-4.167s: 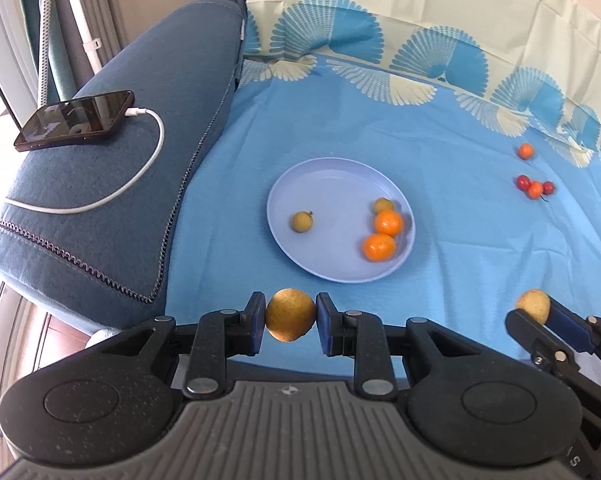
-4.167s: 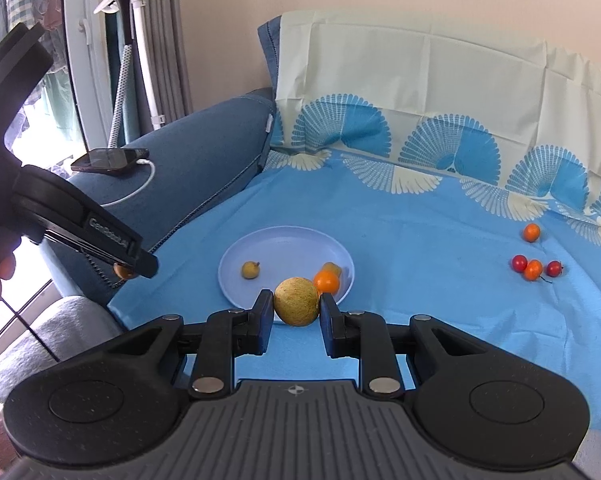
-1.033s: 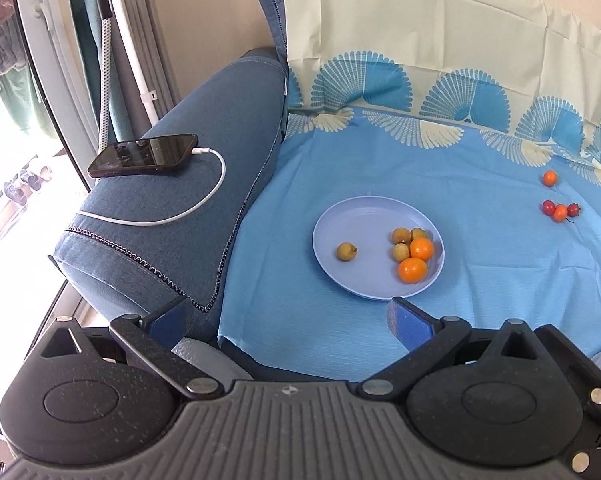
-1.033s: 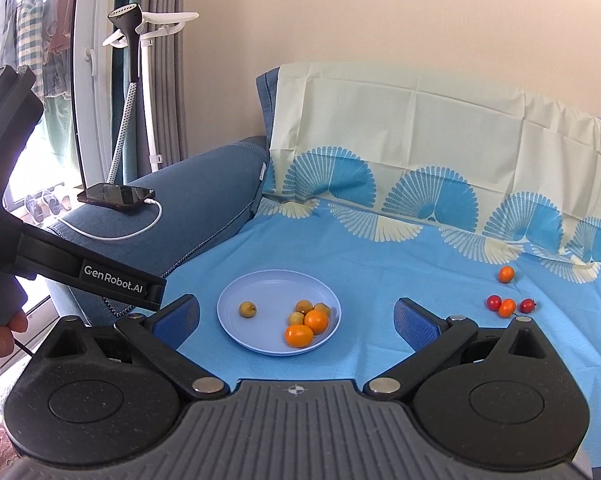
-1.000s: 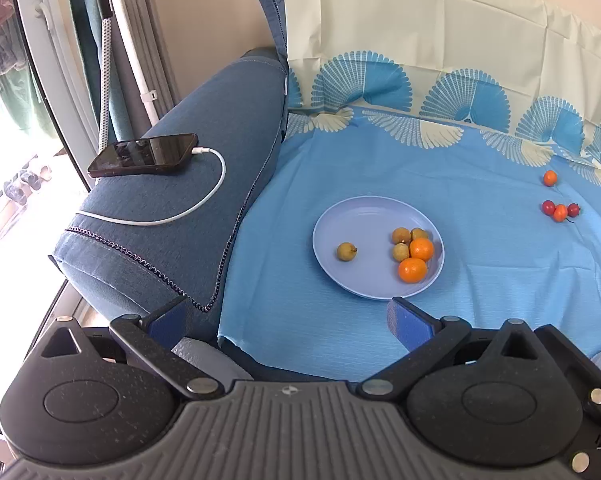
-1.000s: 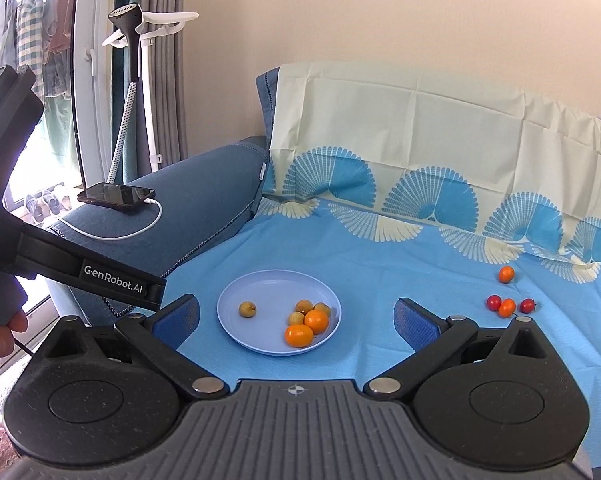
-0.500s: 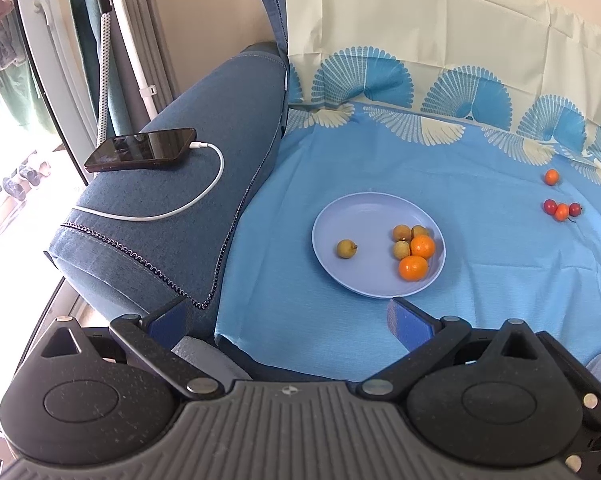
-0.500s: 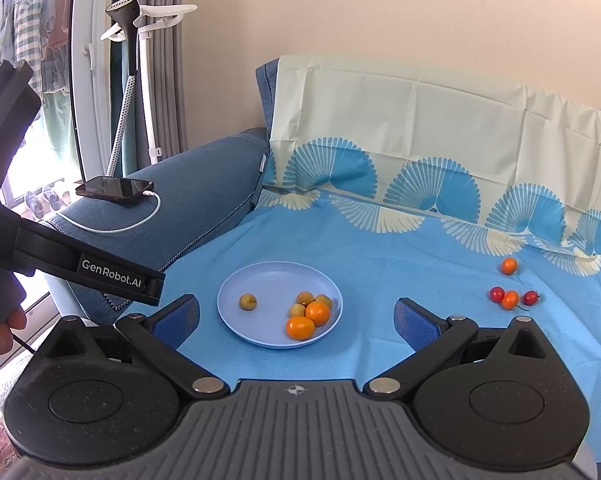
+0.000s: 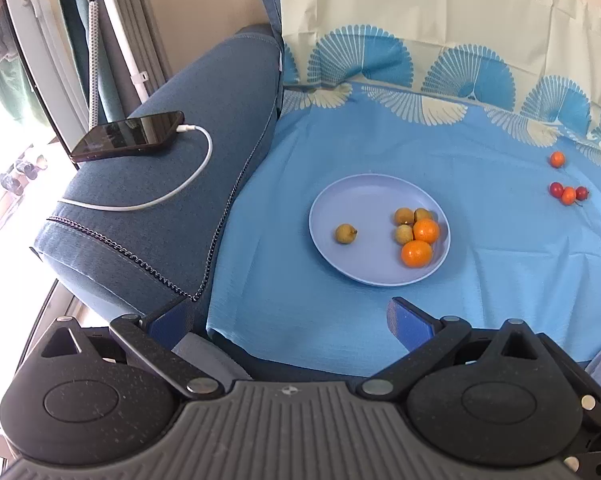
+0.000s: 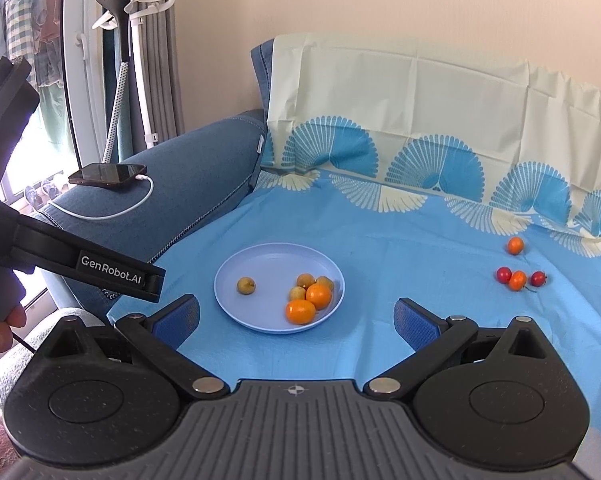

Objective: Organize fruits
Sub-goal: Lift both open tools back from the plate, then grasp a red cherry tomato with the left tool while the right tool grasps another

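Observation:
A pale blue plate (image 9: 364,200) (image 10: 268,260) sits on the blue cloth. It holds two oranges (image 9: 416,253) (image 10: 300,311) and three small tan fruits, with one more tan fruit (image 9: 345,234) (image 10: 246,284) apart on its left side. A lone small orange fruit (image 9: 557,159) (image 10: 515,245) and a cluster of red and orange small fruits (image 9: 567,194) (image 10: 518,279) lie on the cloth far right. My left gripper (image 9: 286,316) is open and empty, held back from the plate. My right gripper (image 10: 296,320) is open and empty, also short of the plate.
A blue sofa armrest (image 9: 204,128) at left carries a black phone (image 9: 126,140) on a white charging cable (image 9: 172,192). A cream and blue cloth (image 10: 420,92) covers the backrest. The left gripper's body (image 10: 80,264) crosses the right wrist view's left side. A garment steamer stand (image 10: 120,60) is by the window.
Both grippers held a tan fruit four seconds ago; both are open and empty now, and those fruits lie on the plate. Over the last second both views shifted only slightly.

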Available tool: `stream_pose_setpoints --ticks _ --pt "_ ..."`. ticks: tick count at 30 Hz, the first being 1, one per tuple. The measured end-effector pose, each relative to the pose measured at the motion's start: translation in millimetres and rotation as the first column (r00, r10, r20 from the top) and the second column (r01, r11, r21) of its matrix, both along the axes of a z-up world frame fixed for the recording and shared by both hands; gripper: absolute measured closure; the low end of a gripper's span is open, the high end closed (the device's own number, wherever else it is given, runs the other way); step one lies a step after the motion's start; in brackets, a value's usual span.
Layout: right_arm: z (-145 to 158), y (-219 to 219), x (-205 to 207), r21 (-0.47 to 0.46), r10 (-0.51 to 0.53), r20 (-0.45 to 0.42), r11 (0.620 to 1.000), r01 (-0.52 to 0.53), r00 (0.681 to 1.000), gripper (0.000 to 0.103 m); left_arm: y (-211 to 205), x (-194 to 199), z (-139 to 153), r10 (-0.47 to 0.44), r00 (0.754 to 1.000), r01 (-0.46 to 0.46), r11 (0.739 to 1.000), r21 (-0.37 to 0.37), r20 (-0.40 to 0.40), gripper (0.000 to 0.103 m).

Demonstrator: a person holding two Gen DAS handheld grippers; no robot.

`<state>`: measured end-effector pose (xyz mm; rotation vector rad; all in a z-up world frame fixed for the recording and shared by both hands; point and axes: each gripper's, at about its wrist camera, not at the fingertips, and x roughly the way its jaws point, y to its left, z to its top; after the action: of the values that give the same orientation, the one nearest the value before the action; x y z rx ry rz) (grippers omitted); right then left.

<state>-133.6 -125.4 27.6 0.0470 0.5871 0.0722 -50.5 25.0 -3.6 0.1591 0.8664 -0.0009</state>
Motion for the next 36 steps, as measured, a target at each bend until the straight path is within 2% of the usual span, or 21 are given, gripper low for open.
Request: stream_pose_setpoints --ticks 13,18,22,27,34,36 --pt "-12.8 -22.6 14.5 0.046 -0.058 -0.022 0.997 0.059 0.998 0.001 -28.1 25.3 -4.3 -0.034 0.999 0.035 0.999 0.022 -0.030 0.000" --pt "-19.1 -48.0 18.6 0.054 -0.134 -0.019 0.989 0.135 0.991 0.001 -61.3 44.8 -4.0 -0.095 0.995 0.097 0.995 0.029 -0.041 0.000" --pt "-26.1 -82.7 21.7 0.053 -0.236 -0.004 0.970 0.236 0.972 0.001 -100.5 68.5 -5.2 -0.157 0.986 0.158 0.987 0.014 -0.064 0.000" --pt "-40.7 -141.7 32.8 0.042 -0.397 0.007 0.917 0.396 0.918 0.001 -168.5 105.2 -11.6 -0.290 0.952 0.290 0.957 -0.013 -0.100 0.000" --pt "-80.6 -242.7 68.0 0.028 -0.605 -0.011 0.796 0.605 0.797 0.001 -287.8 163.5 -48.9 -0.467 0.877 0.476 0.877 0.065 -0.114 0.000" --pt "-95.8 -274.1 83.4 0.033 -0.655 -0.012 0.755 0.655 0.756 0.001 -318.5 184.4 -62.7 -0.484 0.866 0.494 0.866 0.077 -0.124 0.000"
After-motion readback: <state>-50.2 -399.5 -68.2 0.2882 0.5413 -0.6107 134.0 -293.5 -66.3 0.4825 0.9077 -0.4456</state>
